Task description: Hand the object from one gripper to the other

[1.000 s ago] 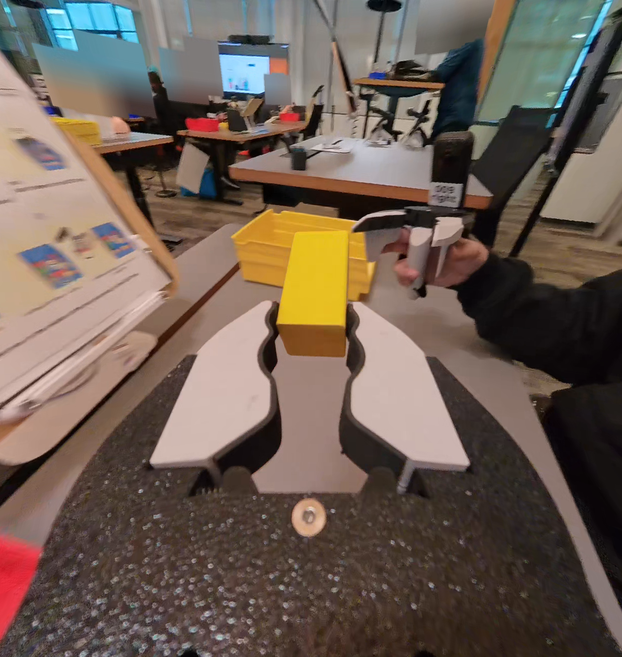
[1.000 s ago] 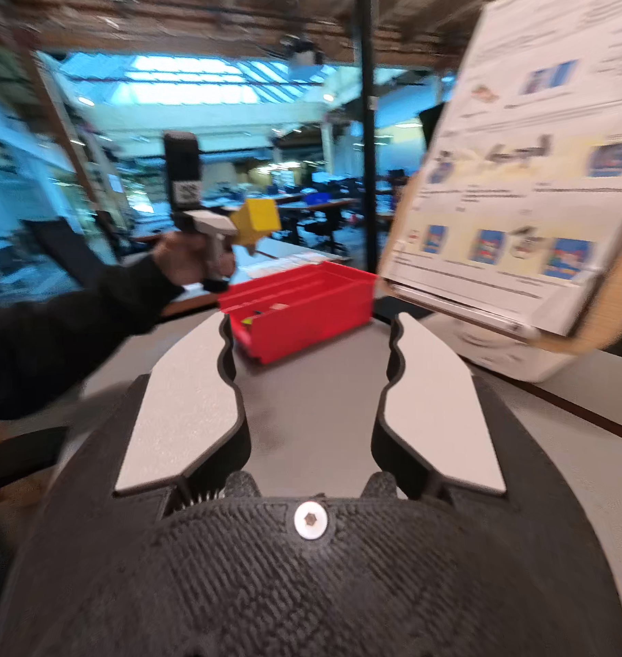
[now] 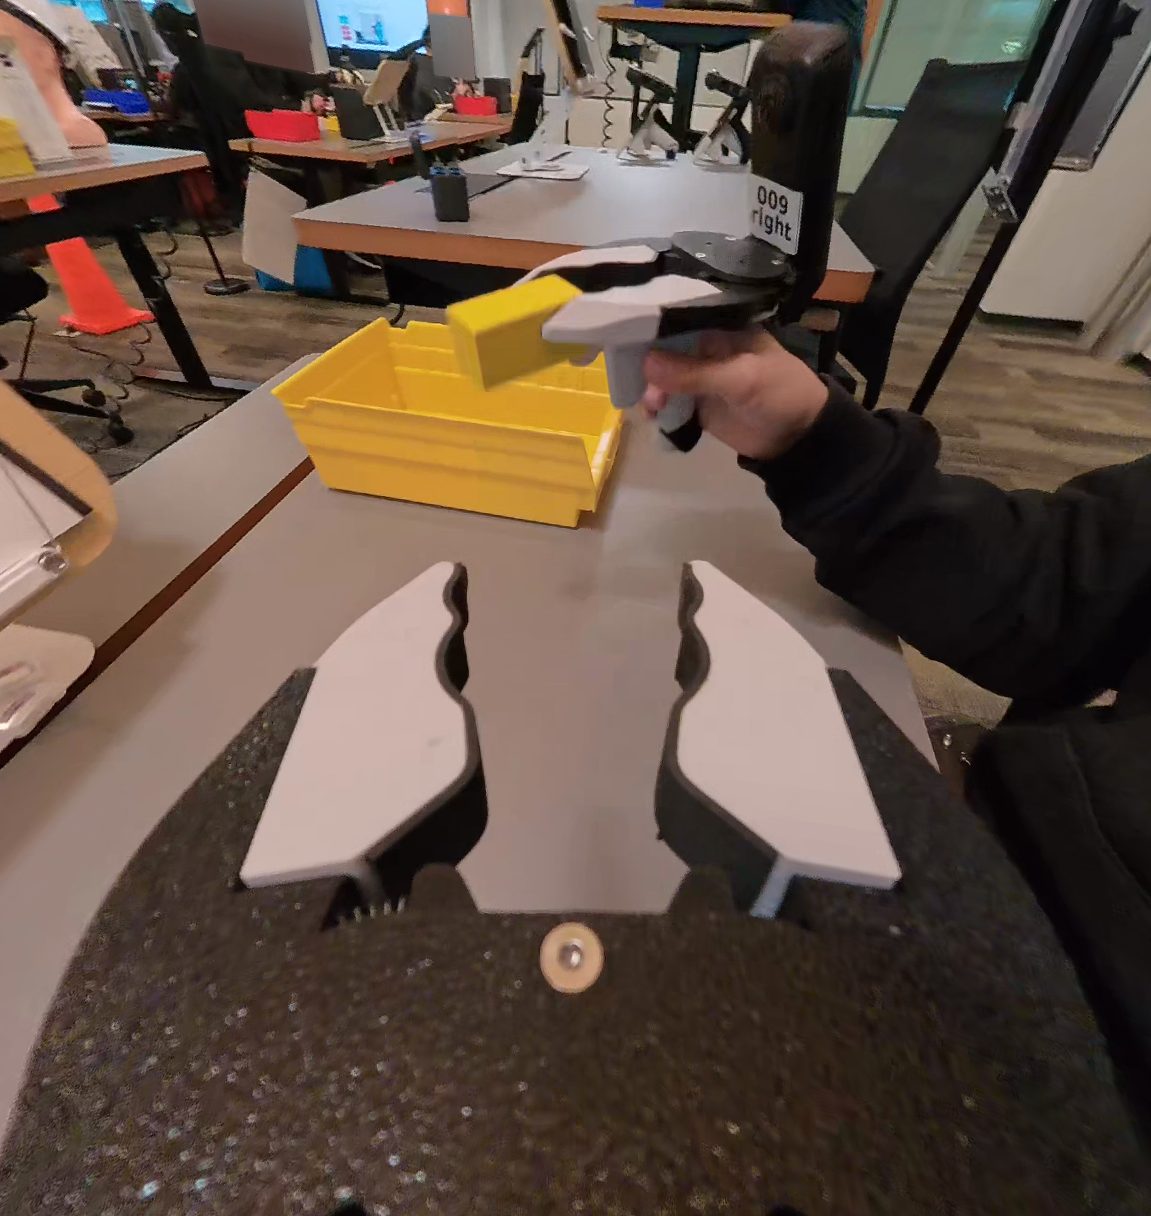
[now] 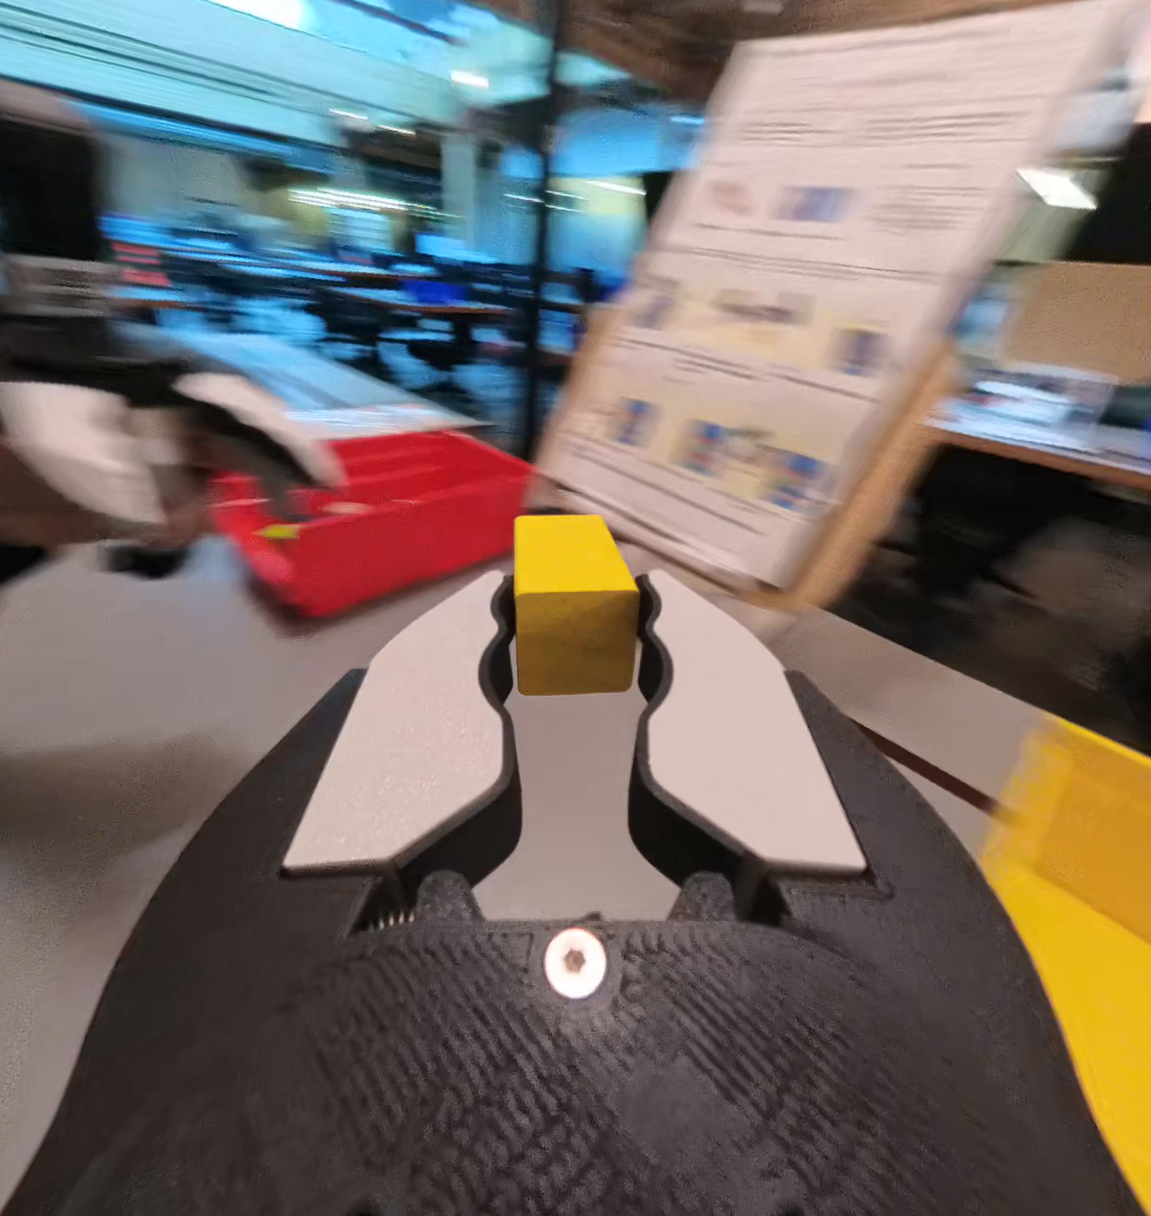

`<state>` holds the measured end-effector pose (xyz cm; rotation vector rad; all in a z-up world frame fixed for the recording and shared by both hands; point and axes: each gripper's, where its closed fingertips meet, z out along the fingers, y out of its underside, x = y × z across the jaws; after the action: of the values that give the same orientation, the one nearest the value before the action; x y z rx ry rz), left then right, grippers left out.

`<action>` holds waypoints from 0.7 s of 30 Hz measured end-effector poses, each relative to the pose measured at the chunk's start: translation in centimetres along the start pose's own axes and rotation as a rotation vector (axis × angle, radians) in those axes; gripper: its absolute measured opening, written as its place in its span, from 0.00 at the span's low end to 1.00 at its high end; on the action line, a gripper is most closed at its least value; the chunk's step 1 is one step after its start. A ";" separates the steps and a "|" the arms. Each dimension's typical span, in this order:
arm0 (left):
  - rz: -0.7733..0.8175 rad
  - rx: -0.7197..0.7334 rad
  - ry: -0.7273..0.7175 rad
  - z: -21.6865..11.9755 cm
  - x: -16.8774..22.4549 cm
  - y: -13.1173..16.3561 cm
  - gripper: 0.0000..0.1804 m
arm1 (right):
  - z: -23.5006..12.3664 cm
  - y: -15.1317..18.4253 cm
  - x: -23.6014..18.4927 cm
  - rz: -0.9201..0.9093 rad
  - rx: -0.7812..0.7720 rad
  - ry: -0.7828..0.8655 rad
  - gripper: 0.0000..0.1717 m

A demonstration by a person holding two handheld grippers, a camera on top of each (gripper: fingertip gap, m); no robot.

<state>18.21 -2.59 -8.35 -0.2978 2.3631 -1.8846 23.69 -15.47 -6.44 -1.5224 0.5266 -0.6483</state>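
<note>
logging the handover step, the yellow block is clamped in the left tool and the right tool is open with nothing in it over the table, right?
Sides swapped. The yellow block is clamped in the right tool, as the right wrist view shows; the left tool is open with nothing in it over the table, as the left wrist view shows.

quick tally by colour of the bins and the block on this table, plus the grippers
yellow: 2, the yellow bin and the yellow block held by the right gripper
red: 1, the red bin
grippers: 2, counting the open left gripper
total: 5
</note>
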 end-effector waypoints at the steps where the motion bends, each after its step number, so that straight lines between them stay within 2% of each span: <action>1: -0.010 0.007 -0.014 -0.4 -0.2 0.2 0.33 | -1.7 0.7 3.6 0.001 -0.019 0.151 0.21; 3: -0.031 0.012 -0.031 -1.1 -0.3 0.8 0.31 | -6.0 2.7 10.1 0.006 -0.055 0.429 0.21; 7: -0.080 -0.001 -0.022 -1.8 -0.2 2.7 0.29 | -12.8 8.3 17.4 0.001 -0.238 0.742 0.21; 10: -0.115 -0.002 -0.033 -2.2 -0.4 3.9 0.28 | -14.6 11.4 19.2 0.054 -0.305 0.799 0.21; 14: -0.147 0.026 -0.078 -3.2 -1.1 4.7 0.28 | -15.0 14.3 20.0 0.073 -0.375 0.814 0.21; 19: -0.224 0.057 -0.255 -6.5 -4.4 5.1 0.34 | -13.8 15.8 19.9 0.046 -0.402 0.802 0.21; 20: -0.240 0.057 -0.309 -7.7 -5.4 5.1 0.34 | -13.7 15.9 19.9 0.036 -0.407 0.806 0.24; 21: -0.254 0.052 -0.376 -9.2 -6.5 5.2 0.34 | -13.9 15.9 20.2 0.036 -0.407 0.828 0.33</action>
<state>22.28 8.65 -11.61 -0.8976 2.1001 -1.7879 29.89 -40.26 -20.57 -1.5678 1.3737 -1.2003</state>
